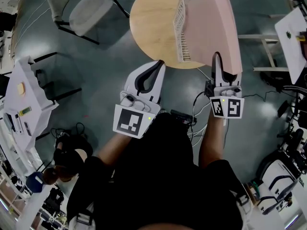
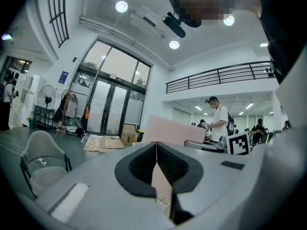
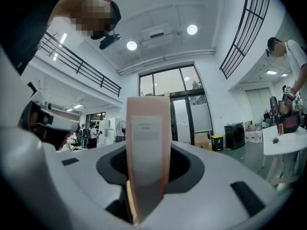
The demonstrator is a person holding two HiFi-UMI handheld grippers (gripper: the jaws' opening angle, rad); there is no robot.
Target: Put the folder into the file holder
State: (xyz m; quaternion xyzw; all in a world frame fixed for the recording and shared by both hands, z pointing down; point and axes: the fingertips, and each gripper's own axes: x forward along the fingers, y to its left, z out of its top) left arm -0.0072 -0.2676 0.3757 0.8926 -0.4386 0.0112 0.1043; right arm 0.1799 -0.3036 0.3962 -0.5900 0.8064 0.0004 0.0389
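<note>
The pink folder [image 1: 216,28] is standing on edge, broad faces upright, with its rounded spine turned towards the person; a pale label strip is running down that spine, its print too blurred to read. From the spine it is stretching away over the round wooden desk [image 1: 148,23], its left face lying close against the white mesh file holder [image 1: 181,28]; whether it is already sitting inside the holder cannot be told. The folder's near end is hanging out past the desk's near rim, above the grey floor [image 1: 96,71]. To the left of the holder the desk top is lying bare, and farther left a grey chair [image 1: 84,8] is standing well apart from the desk. The right gripper [image 1: 218,63] is pinching the folder, its fingers [image 3: 187,164] held apart by the spine's thickness and pressing on either side. The left gripper [image 1: 158,65] is hovering just short of the desk's near rim, its fingers [image 2: 139,169] pressed together on nothing.
</note>
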